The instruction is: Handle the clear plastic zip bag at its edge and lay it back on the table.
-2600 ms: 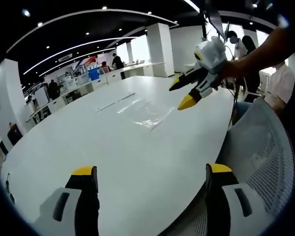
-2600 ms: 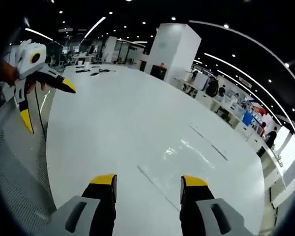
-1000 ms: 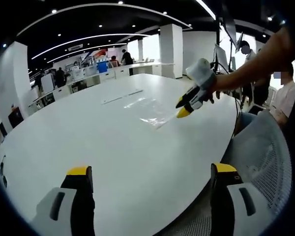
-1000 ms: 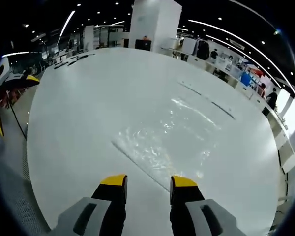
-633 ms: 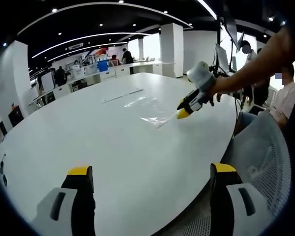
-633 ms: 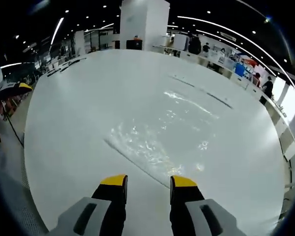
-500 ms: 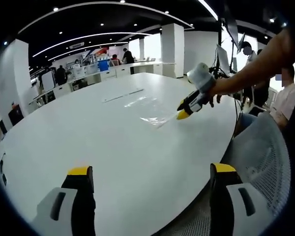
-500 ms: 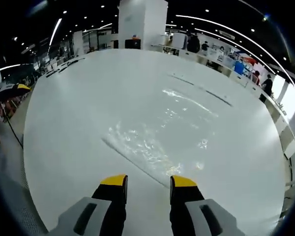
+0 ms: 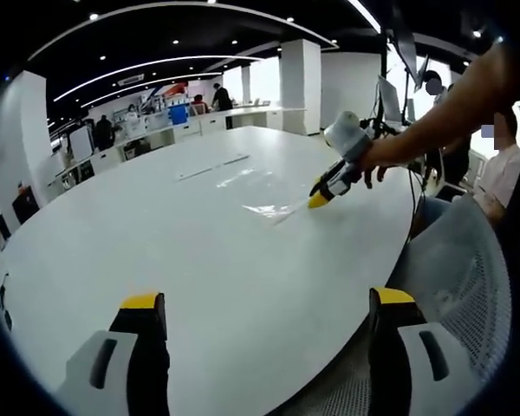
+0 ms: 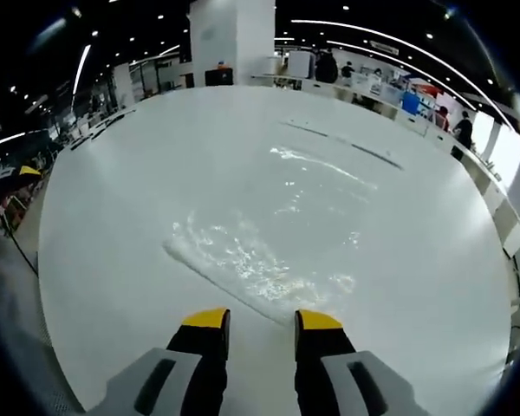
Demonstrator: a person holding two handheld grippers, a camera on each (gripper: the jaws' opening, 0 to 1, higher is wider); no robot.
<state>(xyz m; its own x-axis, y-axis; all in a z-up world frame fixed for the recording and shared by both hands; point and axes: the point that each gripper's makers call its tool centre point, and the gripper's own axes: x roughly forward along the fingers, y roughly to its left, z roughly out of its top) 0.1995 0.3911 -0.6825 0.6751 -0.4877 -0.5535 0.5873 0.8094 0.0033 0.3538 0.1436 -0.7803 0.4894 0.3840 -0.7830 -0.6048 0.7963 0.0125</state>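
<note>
A clear plastic zip bag [image 10: 269, 234] lies flat on the white table [image 10: 139, 173]; its zip edge runs diagonally toward me. My right gripper [image 10: 262, 321] hovers low at that edge's near end, jaws narrowed with a gap still between them, the bag's corner just ahead of the tips. In the left gripper view, the bag [image 9: 262, 192] glints mid-table and the right gripper [image 9: 317, 199], held in a hand, points down at its near corner. My left gripper [image 9: 267, 300] is wide open over the table's near rim, holding nothing. Its yellow fingertips [image 10: 19, 172] peek in at far left.
A grey mesh chair [image 9: 468, 260] stands by the table's right edge. People [image 9: 503, 147] are close behind the holding arm. Thin dark strips [image 10: 347, 146] lie on the table beyond the bag. A white pillar [image 9: 300, 87] and desks fill the background.
The right gripper has come down and forward to the bag's zip edge, and its jaws have narrowed since the earliest frame. The left gripper has barely shifted.
</note>
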